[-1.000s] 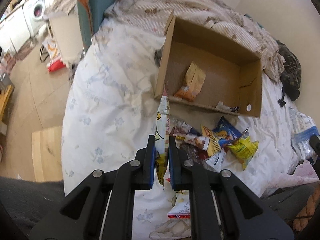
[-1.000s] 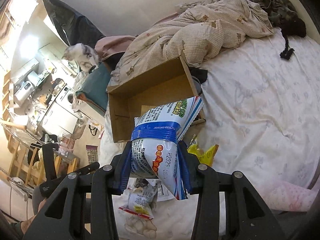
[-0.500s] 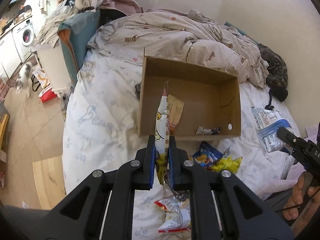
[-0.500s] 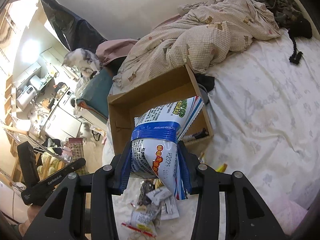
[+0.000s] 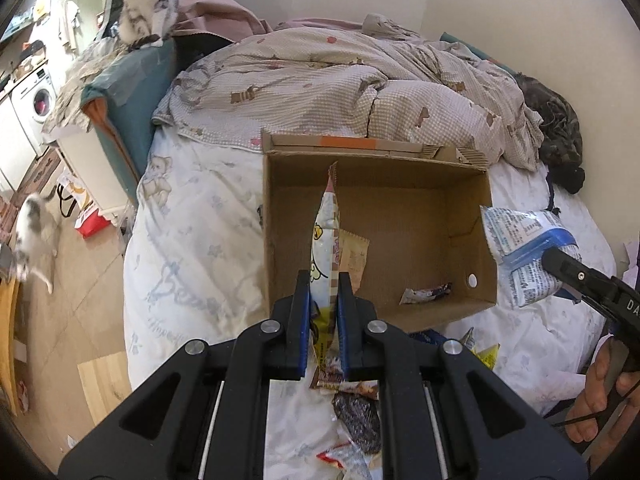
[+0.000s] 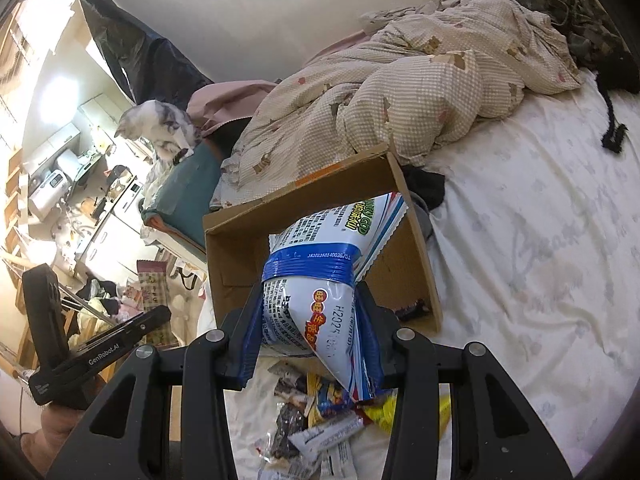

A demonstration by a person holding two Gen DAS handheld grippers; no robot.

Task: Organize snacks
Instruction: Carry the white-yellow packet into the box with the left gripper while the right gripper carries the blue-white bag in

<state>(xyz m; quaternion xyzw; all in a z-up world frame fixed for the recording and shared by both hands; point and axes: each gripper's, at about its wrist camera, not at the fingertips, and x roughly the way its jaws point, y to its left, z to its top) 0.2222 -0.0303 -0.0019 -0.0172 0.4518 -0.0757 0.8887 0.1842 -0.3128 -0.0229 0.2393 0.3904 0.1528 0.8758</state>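
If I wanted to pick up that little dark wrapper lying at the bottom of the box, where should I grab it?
Probably across its middle, coming straight down from above. The dark wrapper lies flat and long on the floor of the cardboard box, close to the near wall, so the walls block a sideways reach. Set the fingers across its narrow width, not its ends. It looks thin and crinkly, so pinch gently.

Left wrist view: rides its gripper, angled steeply down over the near edge of the bed (image 5: 192,264), facing the cardboard box (image 5: 276,240) close ahead. Right wrist view: shallower tilt, from the box's (image 6: 420,256) right, looking left-far toward the room. Shared: box, quilt (image 5: 320,80), cat (image 5: 140,0), snack pile (image 6: 320,420).
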